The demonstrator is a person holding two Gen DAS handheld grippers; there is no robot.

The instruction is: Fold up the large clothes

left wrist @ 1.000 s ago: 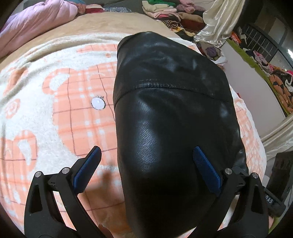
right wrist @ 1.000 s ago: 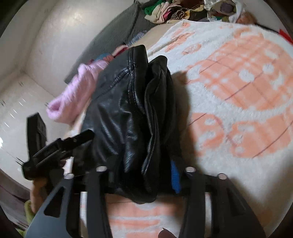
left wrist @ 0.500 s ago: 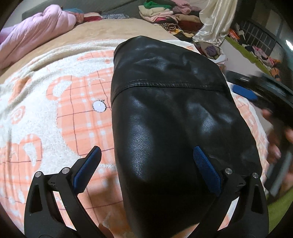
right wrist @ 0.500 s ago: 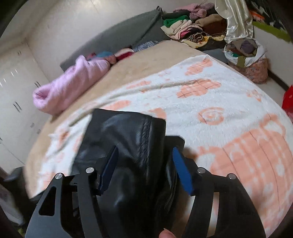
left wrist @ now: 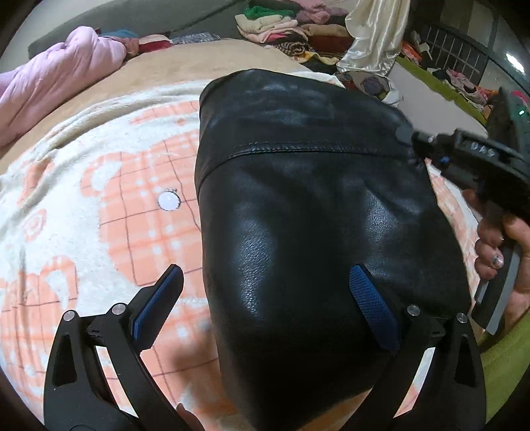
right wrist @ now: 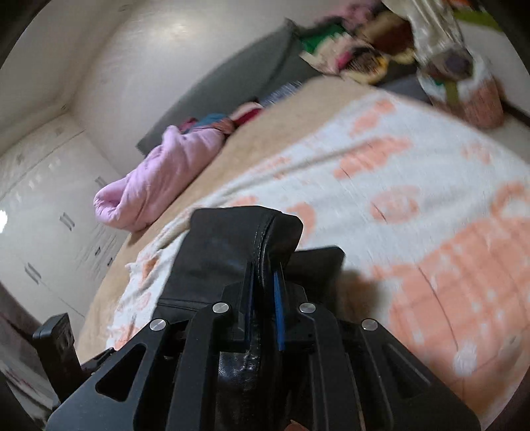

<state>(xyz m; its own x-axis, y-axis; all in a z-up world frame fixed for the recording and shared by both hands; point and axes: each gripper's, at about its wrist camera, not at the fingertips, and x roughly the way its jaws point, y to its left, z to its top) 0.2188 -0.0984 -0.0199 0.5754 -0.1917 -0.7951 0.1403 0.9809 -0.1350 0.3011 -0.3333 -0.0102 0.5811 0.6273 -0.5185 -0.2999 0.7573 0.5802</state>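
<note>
Bedroom clutter ringing a bed [left wrist: 205, 59] spread with a white-and-peach bear blanket [left wrist: 99, 212]; pink duvet [left wrist: 49, 76] bunched at the far left, folded clothes pile [left wrist: 275, 23] stacked beyond the far edge.

Looking along the left claw [left wrist: 265, 298]: hovering over the near end of a black leather jacket [left wrist: 314, 205], blue pads standing wide apart, one over bare blanket and the other over the leather, pinching nothing. Probably waiting in reserve until the other side is secured. Lying lengthways on the blanket, right of the middle, already doubled into a long narrow bundle, a stitched seam crossing its upper part. Glossy, grained, thick, bulging rather than lying flat; judging by that, likely to spring open unless pressed. Coming in from the right, the right claw [left wrist: 410, 139] meeting the jacket's far right edge, a hand [left wrist: 497, 252] gripping its handle.

Looking along the right claw [right wrist: 263, 298]: jaws having just been closing, now clamped together on a ridge of the leather, the blue pads squeezing a doubled seam between them. Gripping at the edge presumably to lift or drag that side across for the next fold. Background blurring, blanket and duvet smearing behind. Jacket rising as a stiff dark flap ahead of the pads, its corner squared off, the rest running under the claw body.
</note>
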